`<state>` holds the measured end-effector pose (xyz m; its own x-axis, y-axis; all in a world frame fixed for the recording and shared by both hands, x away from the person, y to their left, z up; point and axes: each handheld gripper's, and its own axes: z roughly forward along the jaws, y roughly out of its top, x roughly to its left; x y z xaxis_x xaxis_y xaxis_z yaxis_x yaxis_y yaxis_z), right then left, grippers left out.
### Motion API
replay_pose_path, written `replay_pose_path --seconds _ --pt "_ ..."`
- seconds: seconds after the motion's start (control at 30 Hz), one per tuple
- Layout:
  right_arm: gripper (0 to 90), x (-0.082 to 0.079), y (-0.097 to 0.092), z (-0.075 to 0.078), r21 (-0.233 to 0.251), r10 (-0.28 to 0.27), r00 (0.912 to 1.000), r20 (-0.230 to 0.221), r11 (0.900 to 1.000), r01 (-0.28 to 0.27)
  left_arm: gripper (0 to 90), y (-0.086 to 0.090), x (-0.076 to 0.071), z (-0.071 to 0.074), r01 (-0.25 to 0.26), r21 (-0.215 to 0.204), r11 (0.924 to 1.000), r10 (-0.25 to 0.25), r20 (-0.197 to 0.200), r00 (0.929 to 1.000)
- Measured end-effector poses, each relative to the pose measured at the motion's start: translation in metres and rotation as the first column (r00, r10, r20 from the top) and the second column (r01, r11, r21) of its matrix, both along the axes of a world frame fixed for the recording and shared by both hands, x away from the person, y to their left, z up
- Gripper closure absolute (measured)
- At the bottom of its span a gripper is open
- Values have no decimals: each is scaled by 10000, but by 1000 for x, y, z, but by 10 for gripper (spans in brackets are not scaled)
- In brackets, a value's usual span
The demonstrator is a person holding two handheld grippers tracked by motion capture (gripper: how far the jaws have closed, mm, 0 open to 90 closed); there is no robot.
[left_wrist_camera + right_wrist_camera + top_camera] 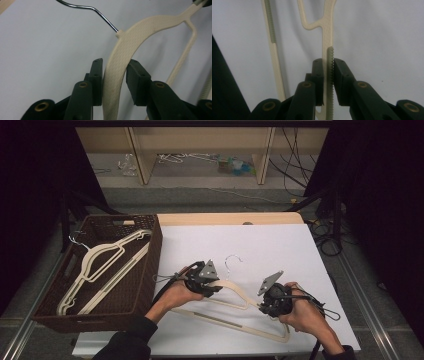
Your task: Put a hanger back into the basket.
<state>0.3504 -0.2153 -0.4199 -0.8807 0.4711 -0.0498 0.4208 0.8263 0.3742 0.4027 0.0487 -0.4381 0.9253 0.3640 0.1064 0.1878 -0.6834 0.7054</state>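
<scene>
Cream hanger, one, on white bench.
Left tongs and right tongs each grasping it; lift level, together.

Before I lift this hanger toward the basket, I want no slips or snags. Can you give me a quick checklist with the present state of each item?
1. Left gripper on the hanger: its fingers sit either side of the curved shoulder near the hook; ok.
2. Right gripper on the hanger: its fingers close on the ribbed strip of the other arm; ok.
3. Both grips fully tight: cannot tell, a thin gap shows at one finger in each gripper view.
4. Metal hook free: it lies on bare white table; ok.
5. Room in the basket: two hangers already lie in it, space remains; ok.
</scene>
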Motion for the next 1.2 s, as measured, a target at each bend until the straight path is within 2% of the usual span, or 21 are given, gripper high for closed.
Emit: replay_pose_path --seconds 0.07,0.17,0.2,0.27,0.33,0.37,0.4,0.47,0.5,0.57,0.6,0.67,0.73,0.77,0.8,0.83,0.87,0.93,1.0,1.03,1.2 --pt "700 -2 -3 2 201 -108 9998 139 9997 105 689 5 -4 9 260 149 9996 -260 23 9997" --pt "574 -4 -8 8 946 -521 9980 367 9943 484 701 12 -12 19 266 -34 9996 -266 43 9996" --pt "522 -6 -10 10 1322 -632 9963 575 9897 552 707 14 -14 23 356 100 9993 -357 78 9993" --pt "459 -9 -12 12 2043 -1018 9906 915 9755 814 714 17 -18 27 271 -55 9996 -271 -17 9996" --pt "404 -11 -16 15 2390 -1203 9879 983 9665 939 721 19 -22 32 342 -35 9994 -342 -52 9994" --pt "381 -11 -18 15 2677 -1368 9826 1255 9584 993 726 20 -24 34 352 27 9994 -352 3 9994" --pt "351 -11 -20 16 2865 -1538 9795 1303 9516 1113 732 21 -27 37 276 -59 9996 -276 -105 9996" --pt "309 -12 -24 17 3447 -1978 9667 1624 9293 1323 757 22 -30 39 132 -193 9997 -137 -217 9997" --pt "301 -12 -26 19 3457 -1984 9664 1633 9290 1323 770 23 -32 41 -65 -310 9995 52 -407 9992" --pt "265 -13 -30 20 3915 -2420 9505 1947 9077 1509 833 24 -34 42 -196 -655 9977 154 -628 9979" --pt "261 -14 -32 21 4023 -2503 9476 1985 9025 1541 852 25 -35 42 -444 -1019 9938 357 -854 9957" --pt "261 -15 -35 22 4298 -2752 9394 2044 8874 1665 830 29 -34 46 -716 -973 9927 644 -752 9951" --pt "260 -17 -37 23 4431 -2861 9328 2192 8810 1660 846 34 -32 49 -946 -1081 9896 894 -523 9946" --pt "260 -18 -38 23 4517 -2861 9320 2224 8774 1615 857 36 -31 50 -1103 -1293 9855 1018 -705 9923" --pt "261 -18 -39 22 4520 -2833 9327 2230 8778 1586 855 39 -30 50 -1386 -1832 9733 1175 -1218 9856" --pt "260 -19 -39 22 4487 -2876 9304 2272 8789 1621 857 40 -30 51 -1338 -1926 9721 1101 -1289 9855" --pt "260 -19 -39 22 4493 -2906 9299 2256 8779 1654 858 41 -31 52 -1412 -1831 9729 1198 -1230 9851" --pt "262 -20 -39 21 4490 -2884 9316 2212 8781 1652 858 43 -32 54 -1604 -1879 9690 1333 -1491 9798" --pt "263 -21 -39 20 4480 -2864 9295 2322 8797 1592 858 45 -32 55 -1623 -1908 9681 1333 -1562 9787" --pt "265 -21 -39 20 4469 -2851 9307 2291 8802 1596 858 45 -33 55 -1741 -1982 9646 1411 -1699 9753" --pt "272 -25 -38 19 4472 -2820 9347 2162 8796 1619 858 49 -33 60 -1899 -1859 9640 1560 -1828 9707"
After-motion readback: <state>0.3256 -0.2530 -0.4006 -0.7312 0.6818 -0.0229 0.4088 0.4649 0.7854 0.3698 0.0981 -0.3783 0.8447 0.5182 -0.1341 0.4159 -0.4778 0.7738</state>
